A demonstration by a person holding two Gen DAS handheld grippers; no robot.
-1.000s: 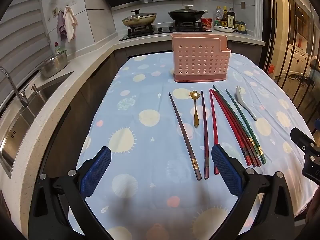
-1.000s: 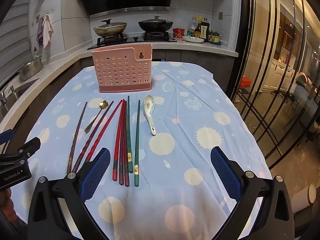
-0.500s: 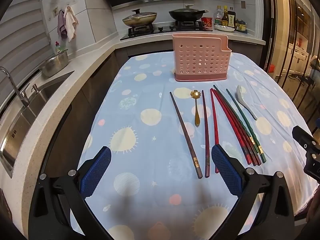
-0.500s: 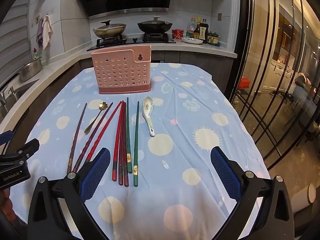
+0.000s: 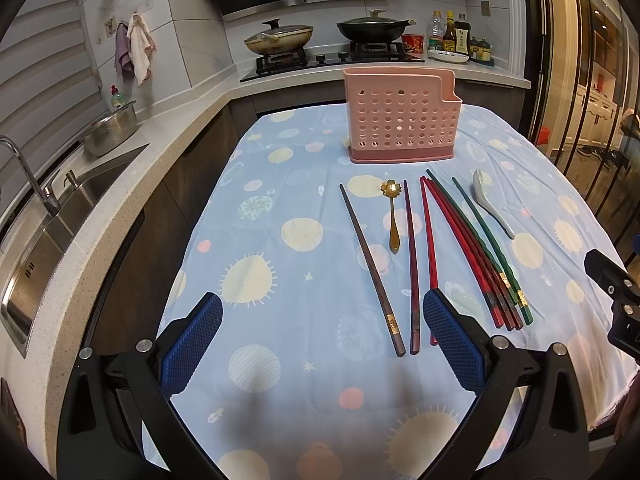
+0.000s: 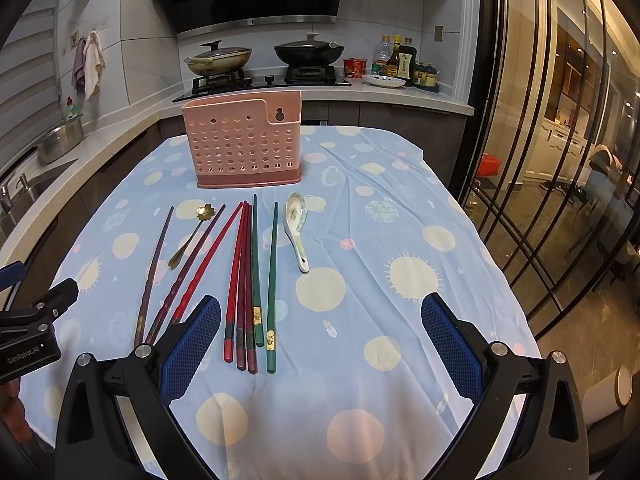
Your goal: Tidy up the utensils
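Note:
A pink perforated utensil holder [image 5: 402, 124] [image 6: 244, 142] stands upright at the far side of the table. In front of it lie a brown chopstick [image 5: 370, 266], a small gold spoon [image 5: 393, 214] [image 6: 192, 234], dark red and red chopsticks [image 5: 460, 236] [image 6: 240, 276], two green chopsticks [image 5: 488, 240] [image 6: 272, 280] and a white ceramic spoon [image 5: 490, 206] [image 6: 297, 228]. My left gripper [image 5: 320, 344] is open and empty above the table's near edge, by the chopstick ends. My right gripper [image 6: 320, 344] is open and empty, to the right of the chopsticks.
The table carries a blue cloth with pastel dots [image 5: 280, 240]. A counter with a sink [image 5: 48, 216] and a steel bowl [image 5: 110, 132] runs along the left. A stove with pans [image 5: 328, 40] is behind. Glass doors [image 6: 560, 160] stand at the right.
Both grippers have drifted slightly, so the views shifted a little. Nothing on the table has moved and both grippers stay open.

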